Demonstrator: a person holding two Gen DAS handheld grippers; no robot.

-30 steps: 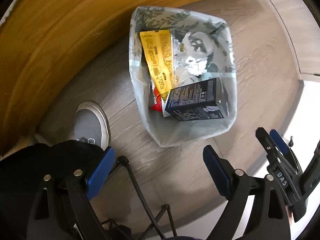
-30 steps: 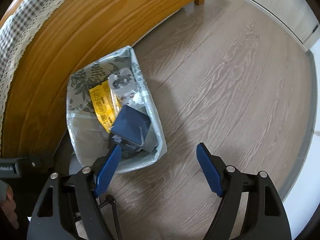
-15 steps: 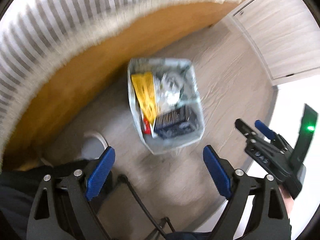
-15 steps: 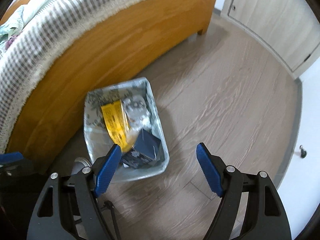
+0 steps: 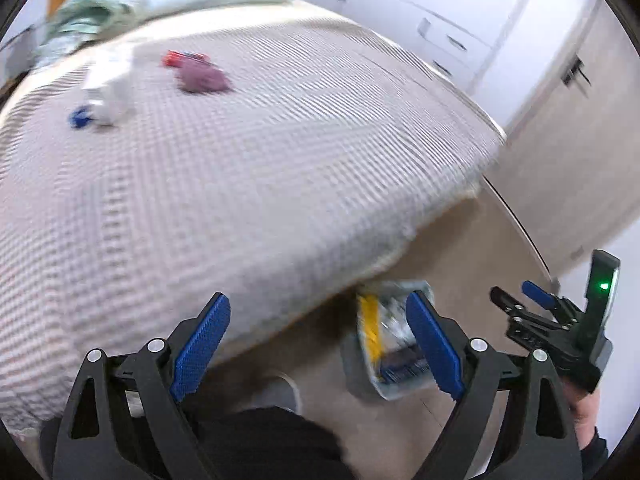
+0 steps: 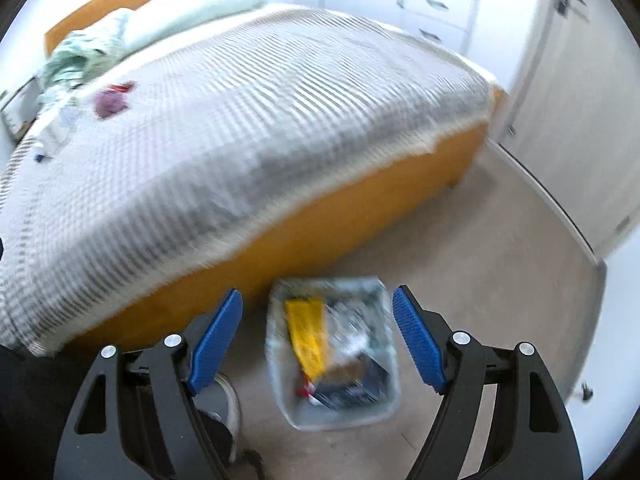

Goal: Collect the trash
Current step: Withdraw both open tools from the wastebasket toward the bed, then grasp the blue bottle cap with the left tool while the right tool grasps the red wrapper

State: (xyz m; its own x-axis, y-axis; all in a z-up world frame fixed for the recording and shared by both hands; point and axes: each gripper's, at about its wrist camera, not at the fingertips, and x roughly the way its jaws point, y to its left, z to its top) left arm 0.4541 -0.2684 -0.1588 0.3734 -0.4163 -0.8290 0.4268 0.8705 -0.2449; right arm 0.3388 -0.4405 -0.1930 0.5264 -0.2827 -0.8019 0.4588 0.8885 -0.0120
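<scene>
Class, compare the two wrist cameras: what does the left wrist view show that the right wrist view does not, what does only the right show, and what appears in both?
Only the left wrist view shows the other gripper, the right gripper, at its right edge, with a green light beside it.

Only the right wrist view shows the bed's wooden side running down to a foot, and the trash bin whole.

Both show the striped bedcover, the purple item lying on it, the pillow, the white cupboards, and the yellow wrapper in the bin.

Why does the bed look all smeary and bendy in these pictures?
Left wrist view: the striped bedspread and trash bin are streaked by motion blur, while the blue fingers stay sharp. Right wrist view: the same blur on the bin; the fisheye lens curves the bed frame, and the cupboards look washed out.
</scene>
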